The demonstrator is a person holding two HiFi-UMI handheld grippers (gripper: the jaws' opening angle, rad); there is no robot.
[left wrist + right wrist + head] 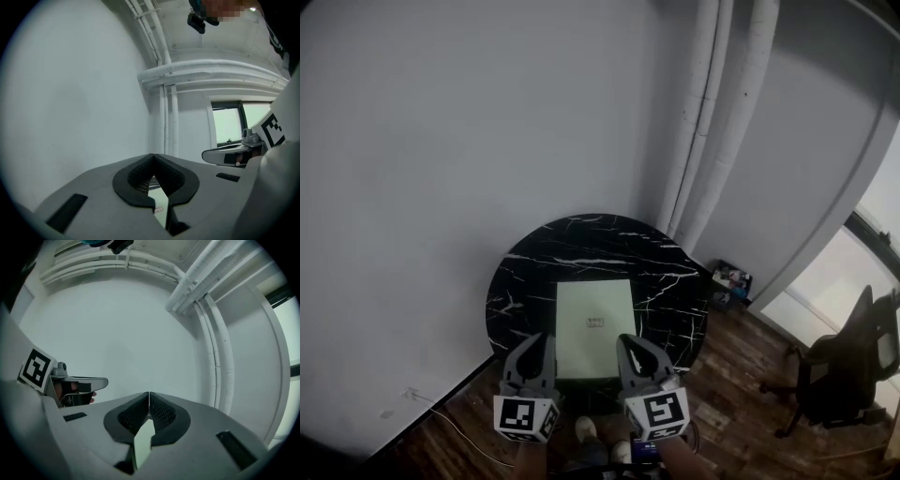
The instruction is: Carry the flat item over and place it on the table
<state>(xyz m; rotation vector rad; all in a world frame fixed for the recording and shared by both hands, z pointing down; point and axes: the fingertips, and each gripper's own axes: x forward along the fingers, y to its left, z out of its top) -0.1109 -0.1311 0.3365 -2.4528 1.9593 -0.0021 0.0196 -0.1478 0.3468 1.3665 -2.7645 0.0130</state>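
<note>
A pale green flat item [594, 319] with a small label at its middle lies on the round black marble table [581, 244], toward the table's near side. My left gripper [546, 339] hovers at the item's near left edge and my right gripper [625, 339] at its near right edge. Both point level toward the wall. In the left gripper view the left gripper [153, 157] has its pads together, and the flat item [159, 208] shows below through the slit behind the tips. In the right gripper view the right gripper [149, 394] is shut too, above the flat item [142, 446]. Nothing sits between either pair of pads.
White pipes [717, 122] run up the wall corner behind the table. A small box of things [731, 279] stands on the wooden floor at the table's right. A black office chair [844, 375] is further right. A cable [441, 412] lies on the floor at the left.
</note>
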